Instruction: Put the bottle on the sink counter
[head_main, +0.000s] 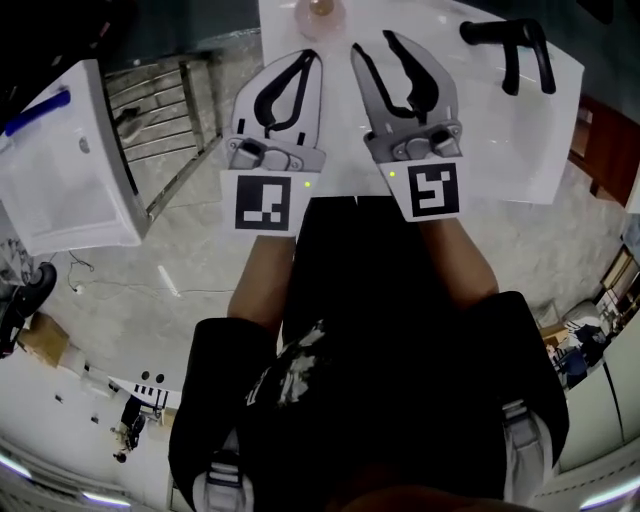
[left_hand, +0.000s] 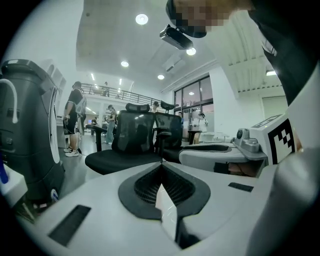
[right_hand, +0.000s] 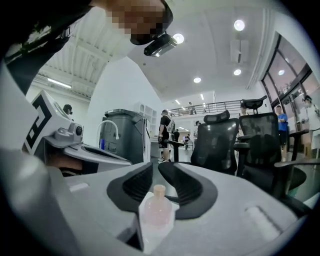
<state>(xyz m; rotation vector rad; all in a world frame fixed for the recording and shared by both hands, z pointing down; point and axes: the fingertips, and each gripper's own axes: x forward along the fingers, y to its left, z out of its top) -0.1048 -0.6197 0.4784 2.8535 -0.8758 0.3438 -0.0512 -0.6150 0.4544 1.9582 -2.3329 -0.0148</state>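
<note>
White tabletop (head_main: 480, 140) is seen bearing the bottle (head_main: 320, 8). Left tongs (head_main: 308, 56) are closed, empty; right tongs (head_main: 373, 42) part-open, gripping nothing. The bottle could be toppled by a careless nudge.

Bare sink counter (head_main: 500, 140) ahead looks passable; black faucet (head_main: 512, 45) blocks its right.

Head view looks steeply down onto the sink counter (head_main: 535, 140); both gripper views face outward, sharing the office chairs (left_hand: 132, 137).
</note>
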